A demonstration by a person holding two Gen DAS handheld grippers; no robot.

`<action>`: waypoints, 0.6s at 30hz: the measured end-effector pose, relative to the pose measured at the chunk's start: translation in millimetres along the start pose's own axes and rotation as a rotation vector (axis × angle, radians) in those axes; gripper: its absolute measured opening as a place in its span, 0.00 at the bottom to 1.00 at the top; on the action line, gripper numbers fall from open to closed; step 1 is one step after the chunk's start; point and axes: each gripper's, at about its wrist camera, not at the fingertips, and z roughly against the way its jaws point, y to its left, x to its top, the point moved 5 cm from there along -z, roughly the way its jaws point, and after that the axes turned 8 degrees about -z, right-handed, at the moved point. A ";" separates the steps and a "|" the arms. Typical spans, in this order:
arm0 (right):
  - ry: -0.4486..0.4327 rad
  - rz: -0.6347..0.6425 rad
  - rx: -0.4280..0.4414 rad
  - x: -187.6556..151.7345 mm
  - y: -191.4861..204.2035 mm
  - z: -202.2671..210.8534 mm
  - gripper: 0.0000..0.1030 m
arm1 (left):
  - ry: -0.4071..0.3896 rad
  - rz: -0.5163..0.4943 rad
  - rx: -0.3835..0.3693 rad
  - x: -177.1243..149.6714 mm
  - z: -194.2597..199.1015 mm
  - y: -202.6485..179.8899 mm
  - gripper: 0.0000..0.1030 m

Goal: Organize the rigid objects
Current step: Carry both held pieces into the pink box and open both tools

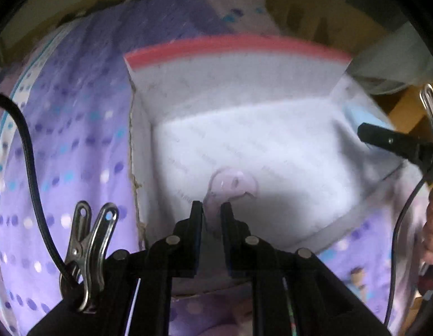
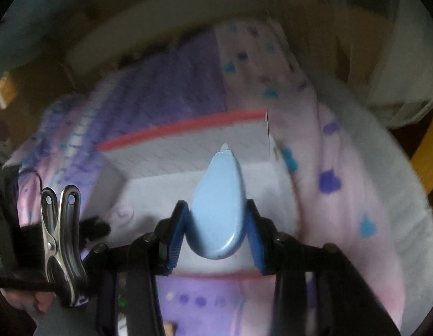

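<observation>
Blue correction-tape dispenser [image 2: 219, 210] is clamped between the right gripper [image 2: 216, 224] fingers over the white box [image 1: 236, 84]; a pale lilac piece [image 1: 230, 190] (blurry) is pinched by the left gripper [image 1: 212, 210], purple bedding [image 1: 76, 140] all around.

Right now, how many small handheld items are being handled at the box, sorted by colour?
Light blue: 1, a teardrop-shaped correction tape shut in the right tool.
Pale lilac: 1, a similar rounded item between the fingers of the left tool, over the white box.
Total: 2.
</observation>
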 end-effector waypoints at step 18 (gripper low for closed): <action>0.170 0.146 -0.341 -46.3 13.1 -24.0 0.18 | -0.029 -0.072 0.203 -43.2 37.9 -0.8 0.13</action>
